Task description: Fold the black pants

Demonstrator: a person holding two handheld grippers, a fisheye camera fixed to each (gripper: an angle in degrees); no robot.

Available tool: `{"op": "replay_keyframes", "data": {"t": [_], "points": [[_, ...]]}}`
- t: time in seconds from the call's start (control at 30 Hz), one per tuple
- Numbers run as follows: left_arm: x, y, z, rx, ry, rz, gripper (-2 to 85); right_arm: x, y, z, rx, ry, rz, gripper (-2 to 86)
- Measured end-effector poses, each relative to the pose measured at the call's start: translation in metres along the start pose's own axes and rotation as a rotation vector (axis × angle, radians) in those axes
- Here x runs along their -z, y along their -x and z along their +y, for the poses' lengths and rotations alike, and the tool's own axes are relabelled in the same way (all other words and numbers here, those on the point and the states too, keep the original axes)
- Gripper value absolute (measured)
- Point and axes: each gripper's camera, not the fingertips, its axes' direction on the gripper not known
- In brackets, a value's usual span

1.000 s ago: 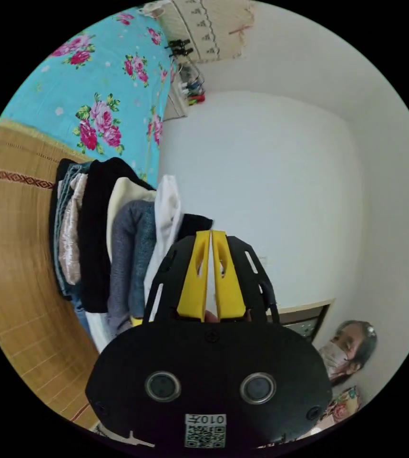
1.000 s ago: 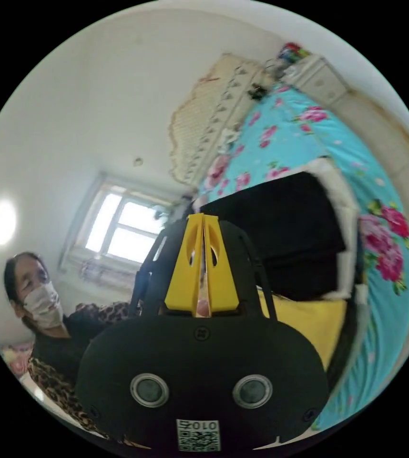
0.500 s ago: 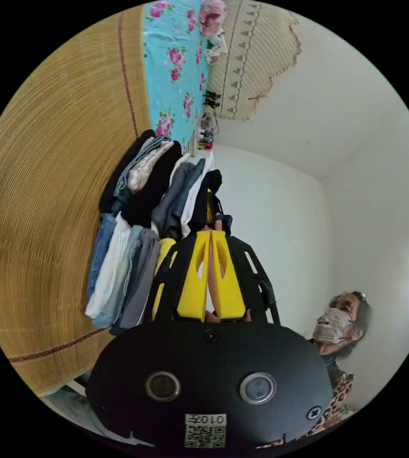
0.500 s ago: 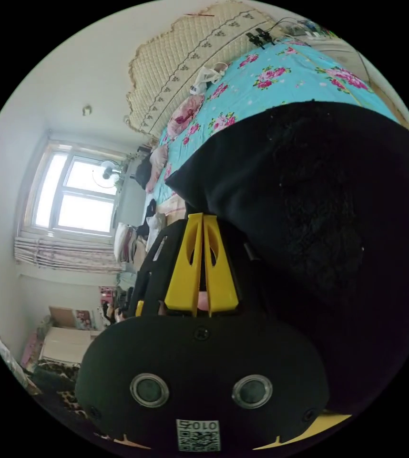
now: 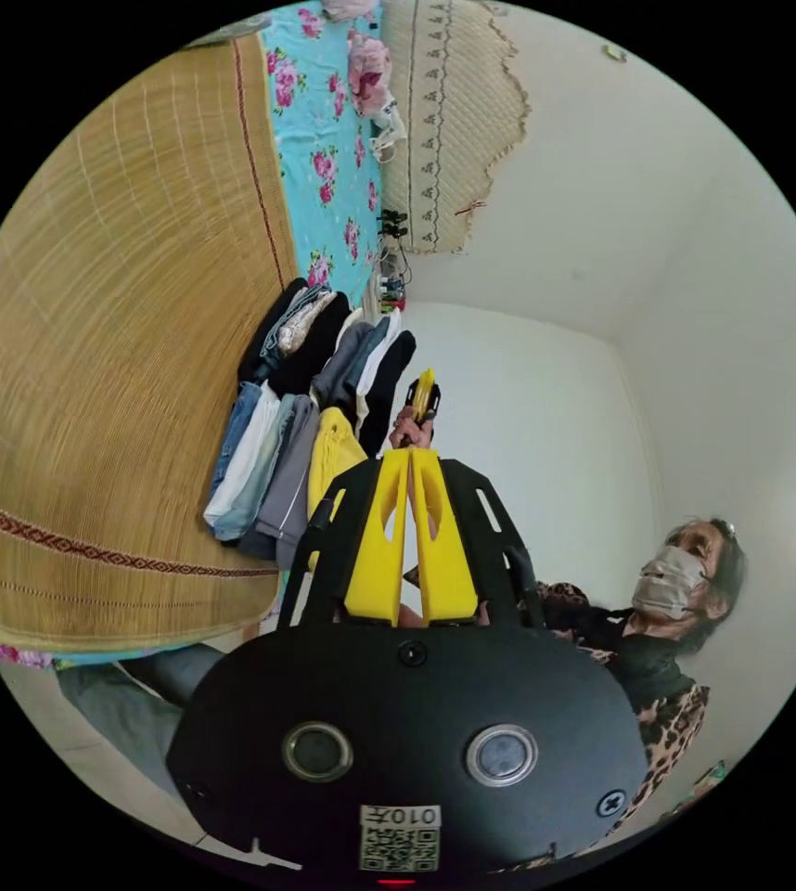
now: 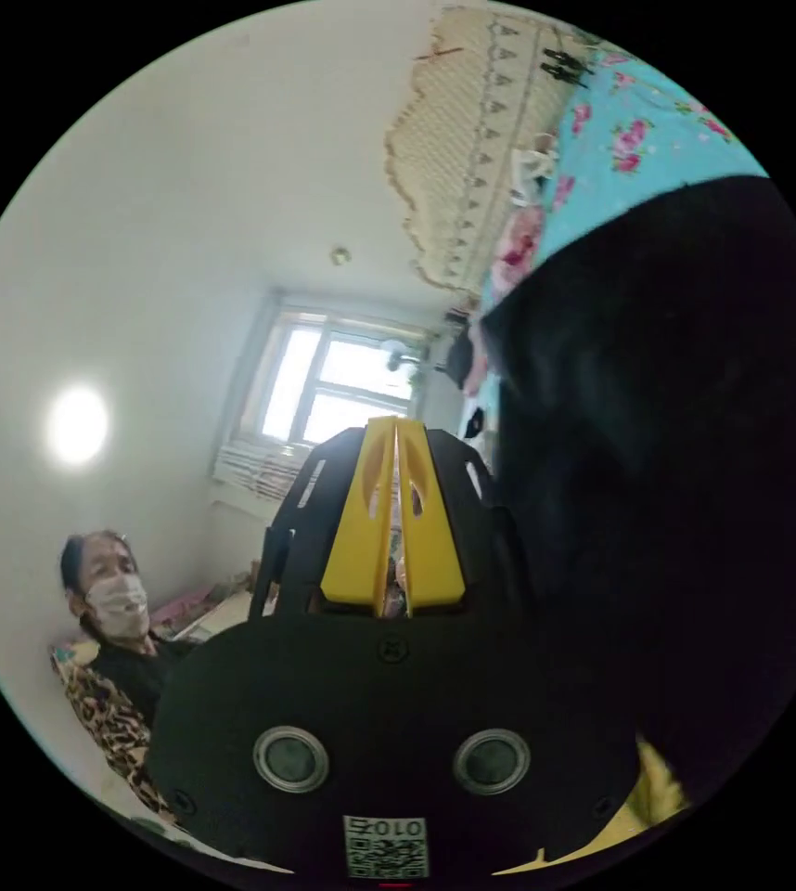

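- Left gripper view: half a second ago the stack of folded clothes sat just above the left tongs' tips; now it lies higher and smaller in the upper left-centre of the frame, the whole picture having swung with the hand.
- The left tongs' yellow jaws are pressed together, with nothing seen between them.
- The right tongs appear beyond those tips at frame centre, held by a hand, well clear of the stack's top; earlier they were almost hidden against the clothes.
- The black pants lie as the outermost dark layer of the stack, to the left of the right tongs and apart from both tongs.
- The stack rests on a woven straw mat filling the left of the frame, with the flowered turquoise bed sheet at top; a person in a mask is at lower right.
- Right gripper view: the dark mass of the black pants now covers the right half, where before it spread over the upper right; it lies just to the right of the right tongs, not between the jaws.
- Those jaws are pressed together on nothing.
- This view brings in the window at centre left and a ceiling lamp, and the person in the mask sits at lower left.
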Motion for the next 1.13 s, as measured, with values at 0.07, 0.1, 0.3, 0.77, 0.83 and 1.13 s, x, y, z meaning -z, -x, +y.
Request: {"op": "replay_keyframes", "data": {"t": [0.07, 0.1, 0.3, 0.77, 0.83, 1.13], "points": [[0.018, -0.031, 0.033, -0.037, -0.007, -0.006, 0.0, -0.023, 0.018, 0.025, 0.004, 0.062, -0.001, 2.1], [0.022, -0.038, 0.042, -0.046, -0.010, -0.004, 0.0, -0.044, 0.031, 0.046, 0.030, 0.131, 0.007, 2.0], [0.060, -0.106, 0.149, -0.041, -0.110, -0.030, -0.1, -0.195, 0.071, 0.155, 0.121, 0.667, 0.228, 2.2], [0.259, -0.215, 0.413, -0.138, -0.910, -0.369, 2.5, -0.403, 0.026, 0.302, -0.108, 1.096, 0.204, 3.8], [0.282, -0.216, 0.434, -0.135, -0.978, -0.355, 3.3, -0.435, 0.018, 0.306, -0.184, 1.060, 0.194, 4.2], [0.351, -0.220, 0.520, -0.055, -1.159, -0.292, 5.3, -0.611, 0.029, 0.299, -0.212, 1.109, 0.062, 5.8]]}}
